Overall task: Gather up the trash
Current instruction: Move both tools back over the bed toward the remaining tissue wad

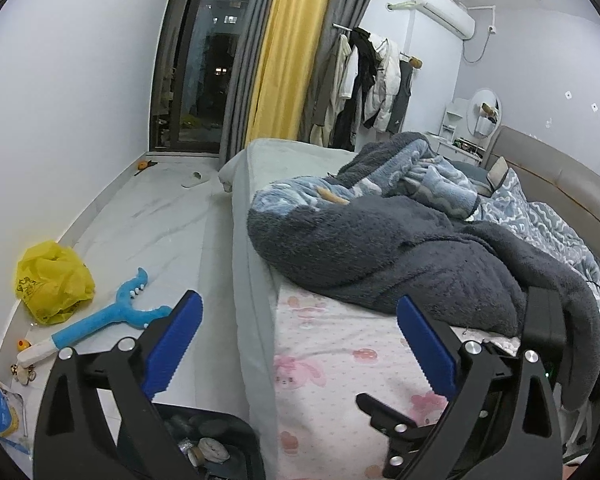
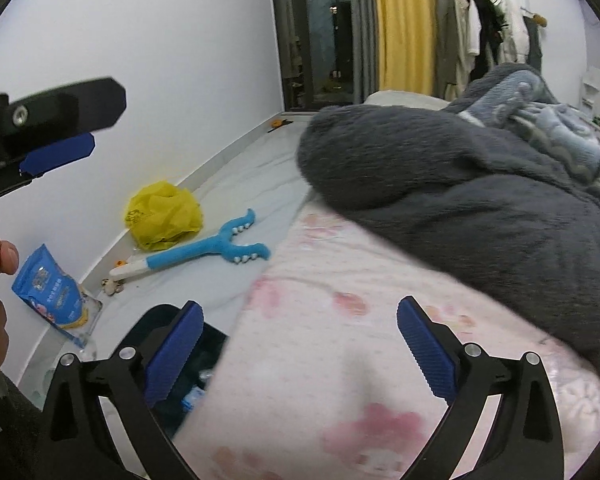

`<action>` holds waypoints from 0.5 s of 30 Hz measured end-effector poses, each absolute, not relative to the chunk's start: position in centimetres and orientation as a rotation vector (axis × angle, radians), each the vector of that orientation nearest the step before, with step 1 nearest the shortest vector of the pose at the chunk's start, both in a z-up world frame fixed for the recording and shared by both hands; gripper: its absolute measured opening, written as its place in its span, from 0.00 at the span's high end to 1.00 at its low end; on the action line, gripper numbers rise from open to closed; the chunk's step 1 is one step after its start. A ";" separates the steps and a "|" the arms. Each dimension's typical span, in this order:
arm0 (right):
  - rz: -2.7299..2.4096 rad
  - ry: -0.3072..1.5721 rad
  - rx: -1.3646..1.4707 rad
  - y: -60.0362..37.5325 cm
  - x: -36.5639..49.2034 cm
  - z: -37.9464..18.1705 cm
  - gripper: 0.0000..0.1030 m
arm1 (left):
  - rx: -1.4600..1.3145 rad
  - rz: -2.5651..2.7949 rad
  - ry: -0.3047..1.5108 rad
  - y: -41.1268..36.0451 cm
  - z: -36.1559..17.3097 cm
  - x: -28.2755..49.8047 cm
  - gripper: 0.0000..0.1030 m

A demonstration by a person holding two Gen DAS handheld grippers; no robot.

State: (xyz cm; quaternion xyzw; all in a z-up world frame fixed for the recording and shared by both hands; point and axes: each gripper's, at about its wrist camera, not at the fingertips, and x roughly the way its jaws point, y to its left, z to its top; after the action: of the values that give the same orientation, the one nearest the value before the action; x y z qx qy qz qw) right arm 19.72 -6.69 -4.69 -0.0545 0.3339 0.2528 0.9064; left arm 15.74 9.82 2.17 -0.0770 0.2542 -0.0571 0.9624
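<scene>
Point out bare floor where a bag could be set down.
Free: the floor strip between bed and wall, from the blue toy up to the slipper. Crowded: wall side near the yellow bag, toy and blue packet.

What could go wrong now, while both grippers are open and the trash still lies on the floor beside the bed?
1. The yellow plastic bag is crumpled and light; open jaws may slide off it.
2. The blue toy lies right beside it and could be taken as trash.
3. The black bin sits low against the bed, so a dropped piece may miss it.
</scene>
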 end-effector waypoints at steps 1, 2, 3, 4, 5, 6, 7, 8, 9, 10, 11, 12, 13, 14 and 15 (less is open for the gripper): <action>0.515 0.689 -0.117 -7.1 19.8 -4.7 0.04 | -0.156 -0.118 0.519 9.4 2.1 15.9 0.04; 0.509 0.688 -0.122 -7.6 19.8 -4.6 0.04 | -0.156 -0.121 0.524 9.0 2.0 16.1 0.04; 0.500 0.684 -0.129 -8.0 19.8 -4.6 0.04 | -0.155 -0.125 0.528 8.6 1.9 16.2 0.04; 0.493 0.680 -0.135 -8.4 19.8 -4.6 0.04 | -0.154 -0.128 0.530 8.4 1.8 16.2 0.04; 0.481 0.673 -0.147 -9.0 19.8 -4.5 0.04 | -0.151 -0.130 0.532 8.0 1.8 16.4 0.04; 0.474 0.668 -0.155 -9.3 19.9 -4.4 0.04 | -0.150 -0.132 0.534 7.7 1.7 16.5 0.04; 0.468 0.662 -0.165 -9.6 19.8 -4.4 0.04 | -0.151 -0.133 0.536 7.4 1.7 16.6 0.04; 0.462 0.657 -0.178 -10.2 19.8 -4.3 0.04 | -0.153 -0.135 0.539 7.3 1.7 16.8 0.04; 0.458 0.655 -0.185 -10.7 19.6 -4.3 0.04 | -0.157 -0.139 0.544 6.9 1.6 17.0 0.04; 0.454 0.651 -0.192 -11.1 19.6 -4.3 0.04 | -0.160 -0.142 0.547 6.7 1.5 17.1 0.04; 0.449 0.647 -0.196 -11.5 19.6 -4.3 0.04 | -0.166 -0.147 0.551 6.4 1.5 17.2 0.04; 0.442 0.645 -0.194 -12.2 19.7 -4.2 0.04 | -0.171 -0.151 0.556 6.1 1.4 17.4 0.04; 0.438 0.645 -0.187 -12.7 19.7 -4.2 0.04 | -0.174 -0.153 0.559 5.8 1.3 17.5 0.04; 0.431 0.645 -0.176 -13.3 19.8 -4.2 0.04 | -0.181 -0.158 0.562 5.5 1.2 17.7 0.04; 0.424 0.645 -0.163 -14.1 20.0 -4.2 0.04 | -0.185 -0.162 0.565 5.2 1.2 17.8 0.04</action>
State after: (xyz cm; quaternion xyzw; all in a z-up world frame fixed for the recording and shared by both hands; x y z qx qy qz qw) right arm 19.98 -14.10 -4.22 -0.0794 0.3144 0.2064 0.9232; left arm 17.80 5.22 1.16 -0.0911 0.2781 -0.0796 0.9529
